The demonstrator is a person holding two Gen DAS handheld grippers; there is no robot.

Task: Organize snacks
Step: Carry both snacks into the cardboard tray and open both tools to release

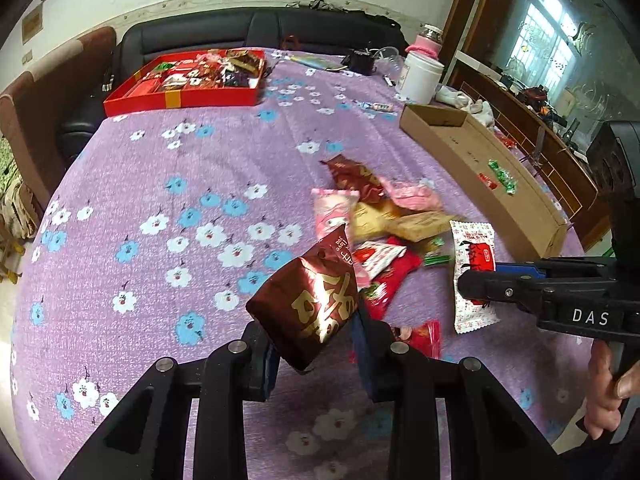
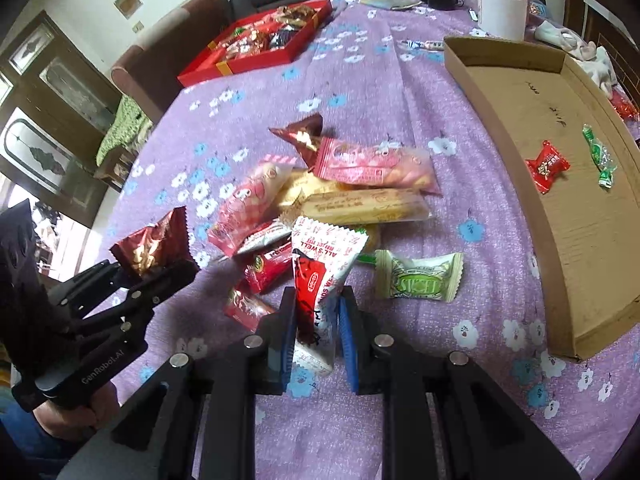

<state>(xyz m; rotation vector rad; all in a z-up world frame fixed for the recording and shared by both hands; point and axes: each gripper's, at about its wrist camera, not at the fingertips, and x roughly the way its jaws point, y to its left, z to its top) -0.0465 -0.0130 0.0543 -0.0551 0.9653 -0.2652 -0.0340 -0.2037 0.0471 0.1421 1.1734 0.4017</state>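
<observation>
My left gripper (image 1: 316,344) is shut on a maroon foil packet (image 1: 308,308) with gold characters, held tilted above the purple cloth. The right wrist view shows that same gripper (image 2: 160,272) and maroon packet (image 2: 154,246) at the left. My right gripper (image 2: 318,320) is shut on a white-and-red packet (image 2: 320,264), whose lower end sits between the blue pads. From the left wrist camera, this packet (image 1: 474,252) hangs at the right gripper (image 1: 480,288), off the cloth. A pile of pink, tan and red snack packets (image 2: 340,184) lies just beyond both grippers.
A long cardboard tray (image 2: 540,120) on the right holds a red candy (image 2: 546,166) and a green candy (image 2: 600,156). A red gift box (image 1: 180,100) with several sweets stands far left. A green-white candy (image 2: 420,280) lies loose. A white jar (image 2: 502,4) stands at the back.
</observation>
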